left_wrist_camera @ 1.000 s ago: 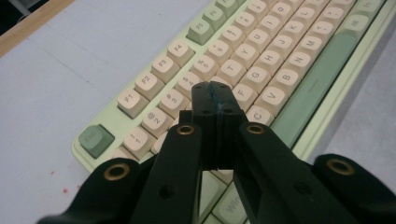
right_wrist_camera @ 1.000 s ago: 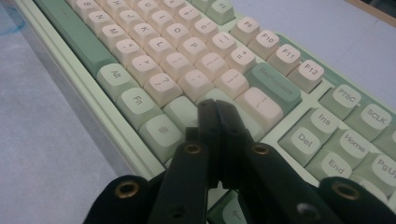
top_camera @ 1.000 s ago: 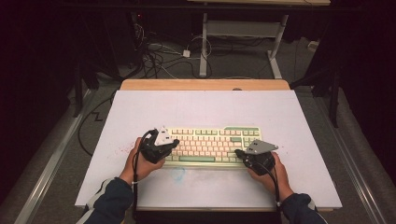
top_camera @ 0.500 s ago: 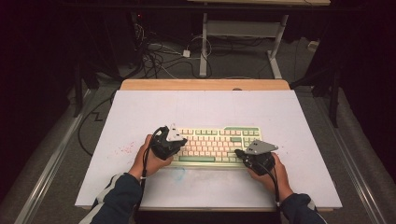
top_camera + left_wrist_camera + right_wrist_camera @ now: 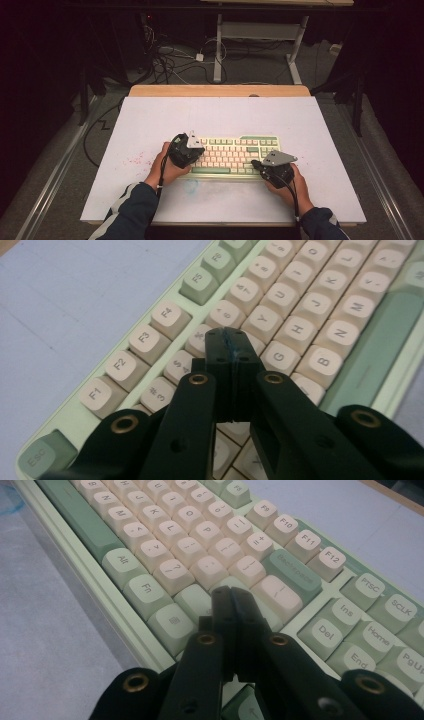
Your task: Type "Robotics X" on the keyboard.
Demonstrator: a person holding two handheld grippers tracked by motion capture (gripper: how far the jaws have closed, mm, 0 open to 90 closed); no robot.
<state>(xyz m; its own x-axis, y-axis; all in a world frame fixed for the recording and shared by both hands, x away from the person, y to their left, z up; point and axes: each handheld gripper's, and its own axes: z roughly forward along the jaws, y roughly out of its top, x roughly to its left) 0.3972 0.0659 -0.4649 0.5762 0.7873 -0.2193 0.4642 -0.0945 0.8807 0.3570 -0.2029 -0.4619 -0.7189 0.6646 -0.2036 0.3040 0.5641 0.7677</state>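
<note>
Two pressed-together claws hover over the cream-and-green plastic keyboard (image 5: 235, 156) lying mid-surface (image 5: 150, 120): your left claw (image 5: 231, 337) above the number row, your right claw (image 5: 231, 594) near Backspace. It looks rigid and light; its keycaps pop loose, so grip the frame edges.

- I see the table (image 5: 150, 120) covered by a pale sheet, with a bare wooden strip (image 5: 220, 90) along its far edge.
- Beyond it, tangled cables (image 5: 165, 57) lie on the grey floor (image 5: 320, 65).
- A white-legged desk frame (image 5: 260, 35) stands far off.
- The room around is dark, left and right.
</note>
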